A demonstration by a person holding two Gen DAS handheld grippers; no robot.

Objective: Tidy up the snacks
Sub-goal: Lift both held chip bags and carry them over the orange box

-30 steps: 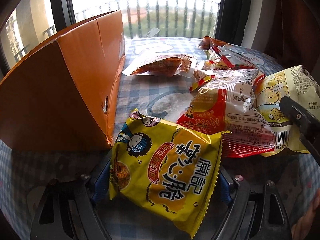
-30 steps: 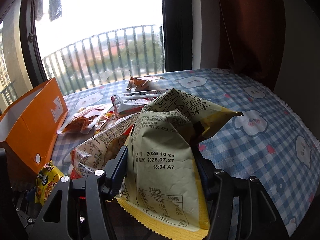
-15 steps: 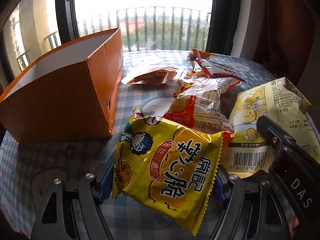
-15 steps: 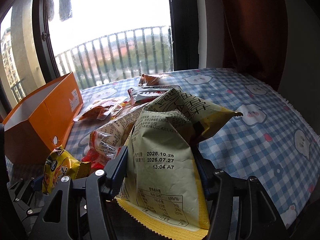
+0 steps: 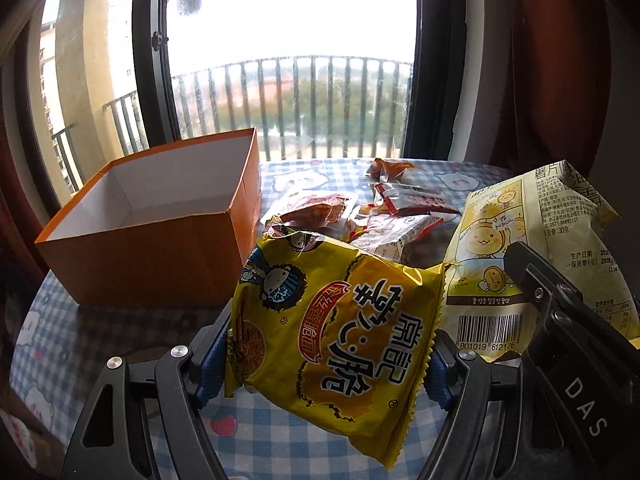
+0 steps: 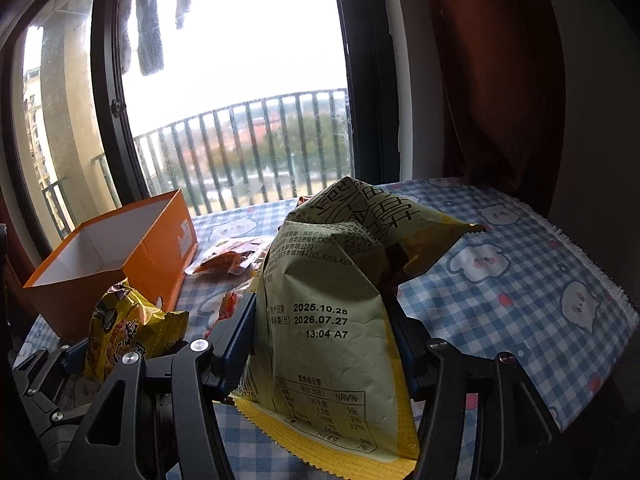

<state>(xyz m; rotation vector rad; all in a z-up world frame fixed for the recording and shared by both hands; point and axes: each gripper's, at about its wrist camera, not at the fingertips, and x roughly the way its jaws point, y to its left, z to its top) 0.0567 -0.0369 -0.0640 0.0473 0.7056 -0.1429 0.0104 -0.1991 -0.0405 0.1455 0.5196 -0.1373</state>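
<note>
- The left gripper (image 5: 328, 356) pinches a bright yellow noodle-snack packet (image 5: 336, 340) by its two side edges, the blue pads pressed against it; the packet hangs clear above the tablecloth (image 5: 60, 344)
- The right gripper (image 6: 324, 340) grips a pale yellow crisp bag (image 6: 328, 320) from both sides, its printed back and date stamp facing the camera; the top of the bag is crumpled and folds over to the right
- In the left wrist view the crisp bag (image 5: 532, 248) shows at the right, with one black finger of the right gripper across its front, just beside the noodle-snack packet
- An open orange box (image 5: 160, 240) with a white inside stands on the table to the left, near the window (image 5: 292, 60); its inside shows nothing in it
- More snack packets lie on the blue checked cloth between the box and the far edge: a clear pouch with reddish-orange contents (image 5: 316, 212), a red and white packet (image 5: 412, 200), and a small orange one (image 5: 388, 168) furthest back
- From the right wrist view the noodle-snack packet (image 6: 132, 328) is low at the left, in front of the orange box (image 6: 120, 248)
</note>
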